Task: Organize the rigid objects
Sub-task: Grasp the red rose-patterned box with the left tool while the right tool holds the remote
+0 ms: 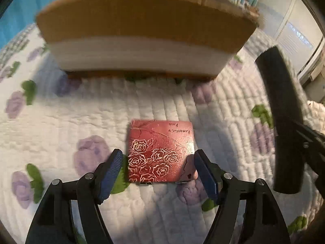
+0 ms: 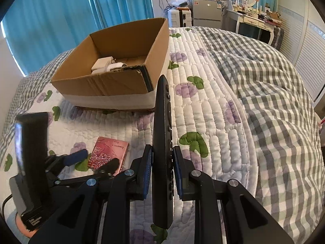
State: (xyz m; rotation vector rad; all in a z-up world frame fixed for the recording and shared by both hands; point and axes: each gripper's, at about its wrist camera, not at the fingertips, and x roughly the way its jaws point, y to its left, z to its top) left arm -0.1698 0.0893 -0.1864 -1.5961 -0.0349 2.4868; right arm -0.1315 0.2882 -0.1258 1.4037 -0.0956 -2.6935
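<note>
A flat red case [image 1: 160,152] with embossed white roses lies on the quilted bedspread [image 1: 162,101]. My left gripper [image 1: 159,174] is open, its fingers on either side of the case's near edge. The case also shows in the right wrist view [image 2: 108,152], with the left gripper [image 2: 95,160] around it. My right gripper [image 2: 162,162] is shut on a black remote control [image 2: 162,142], held on edge above the bed. The remote shows in the left wrist view [image 1: 282,122] at the right. An open cardboard box [image 2: 113,71] stands beyond, with white items [image 2: 105,66] inside.
The box [image 1: 142,32] fills the far side of the left wrist view. A checked grey blanket [image 2: 274,101] covers the bed's right half. Blue curtains [image 2: 61,20], a small fridge [image 2: 206,13] and a dressing table [image 2: 254,18] stand behind the bed.
</note>
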